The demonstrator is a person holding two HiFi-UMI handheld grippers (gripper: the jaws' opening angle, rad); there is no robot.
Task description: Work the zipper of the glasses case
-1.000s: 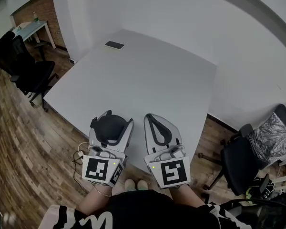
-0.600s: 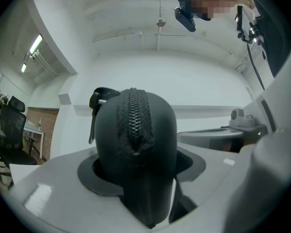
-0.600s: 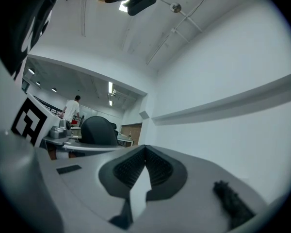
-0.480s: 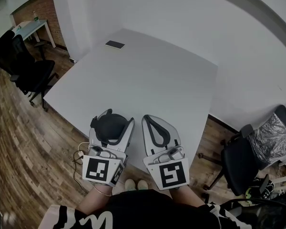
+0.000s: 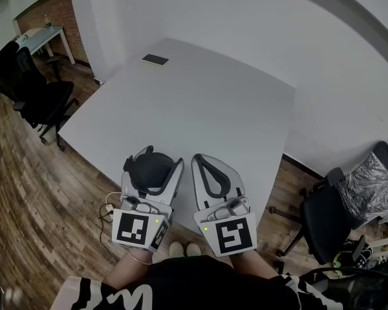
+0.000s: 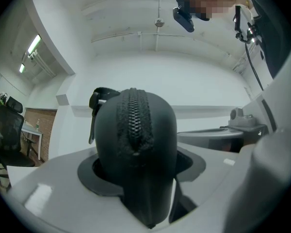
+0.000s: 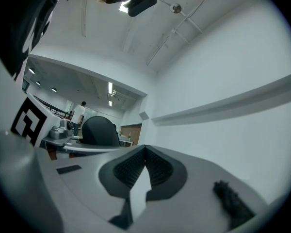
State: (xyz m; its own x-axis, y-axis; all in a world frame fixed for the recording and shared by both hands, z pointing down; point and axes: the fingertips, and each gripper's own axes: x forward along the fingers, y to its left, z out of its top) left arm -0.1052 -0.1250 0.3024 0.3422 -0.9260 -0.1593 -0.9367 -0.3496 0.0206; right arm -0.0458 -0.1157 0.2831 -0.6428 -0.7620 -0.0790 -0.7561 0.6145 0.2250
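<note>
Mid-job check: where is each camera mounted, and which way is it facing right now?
Head view: on the person's head, looking steeply down at the white table; left claw, right claw and a forearm show.
Left gripper view: on the left claw, tilted up toward the ceiling; its jaws grip the glasses case.
Right gripper view: on the right claw, facing a wall; jaws shut, empty.
Shared: all three show the glasses case.

Left gripper [image 6: 138, 178]: jaws clamped on black glasses case [image 6: 136, 144] | zipper [image 6: 133, 118]: teeth closed, centred, facing camera | black strap [image 6: 96, 106]: at case's upper left
</note>
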